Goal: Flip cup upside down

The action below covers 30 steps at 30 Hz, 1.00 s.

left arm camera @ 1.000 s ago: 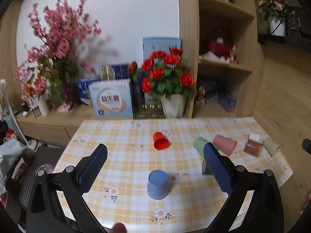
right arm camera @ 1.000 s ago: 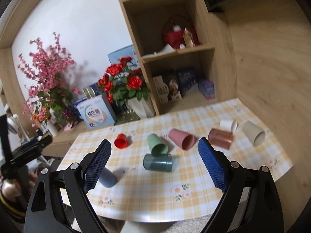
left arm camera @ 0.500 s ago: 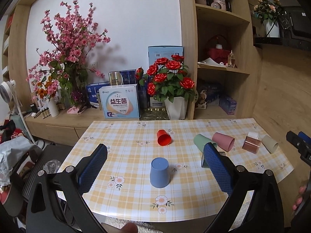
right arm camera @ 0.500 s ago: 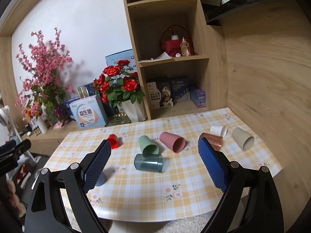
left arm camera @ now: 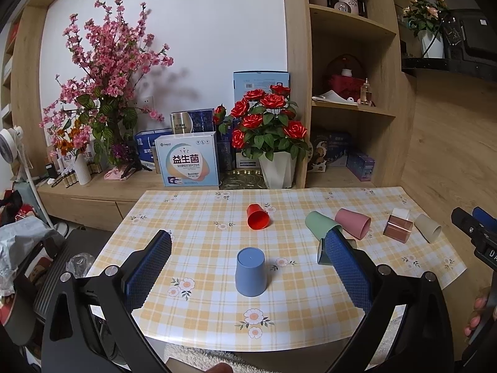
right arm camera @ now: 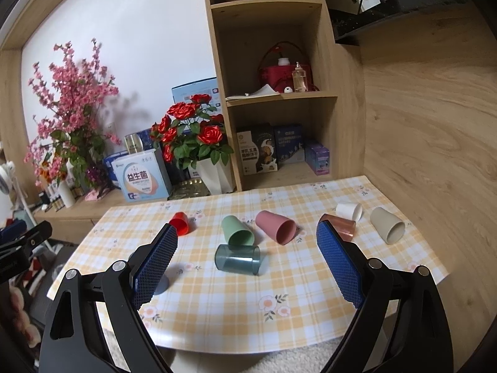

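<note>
The right finger pad (left arm camera: pixel 348 267) hid most of the grey-green cup (left arm camera: pixel 320 251); the blue cup (right arm camera: pixel 161 285) showed only a sliver, possibly its rim, behind the left pad (right arm camera: pixel 155 264).

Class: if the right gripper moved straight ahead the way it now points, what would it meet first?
Probably the clear grey-green cup lying on its side, roughly centred ahead of the open right gripper; depth is uncertain.

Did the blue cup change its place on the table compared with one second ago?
No. The blue cup stands upside down beside the same printed flower.
</note>
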### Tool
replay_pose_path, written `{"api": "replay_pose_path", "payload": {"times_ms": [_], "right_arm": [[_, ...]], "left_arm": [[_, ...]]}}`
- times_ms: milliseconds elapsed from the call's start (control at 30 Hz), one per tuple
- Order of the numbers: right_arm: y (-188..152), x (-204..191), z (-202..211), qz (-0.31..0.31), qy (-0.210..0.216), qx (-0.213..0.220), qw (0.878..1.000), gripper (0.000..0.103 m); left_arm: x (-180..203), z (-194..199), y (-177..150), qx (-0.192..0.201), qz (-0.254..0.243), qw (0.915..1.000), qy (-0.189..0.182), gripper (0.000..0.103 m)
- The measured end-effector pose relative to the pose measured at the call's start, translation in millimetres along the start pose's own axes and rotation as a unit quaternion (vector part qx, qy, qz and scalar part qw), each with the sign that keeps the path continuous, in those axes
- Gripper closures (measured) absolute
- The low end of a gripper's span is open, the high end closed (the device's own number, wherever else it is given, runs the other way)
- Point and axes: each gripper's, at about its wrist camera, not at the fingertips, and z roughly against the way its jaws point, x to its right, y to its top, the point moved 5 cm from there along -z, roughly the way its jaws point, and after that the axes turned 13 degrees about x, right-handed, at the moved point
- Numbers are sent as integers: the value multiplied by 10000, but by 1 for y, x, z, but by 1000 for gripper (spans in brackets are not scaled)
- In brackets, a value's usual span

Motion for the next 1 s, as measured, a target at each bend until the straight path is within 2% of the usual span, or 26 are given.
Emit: {"api": "replay_pose_path", "payload": {"times_ms": [367, 1000], "right_arm": [[-2, -3, 2, 289, -234, 19, 9993, 15], [-5, 6, 2, 228, -484, -65, 9985, 15]], "left_arm": [[3, 2, 2, 16, -2, 9999, -124, 6], [11, 3, -2, -36, -89, 9994, -334, 6]]}}
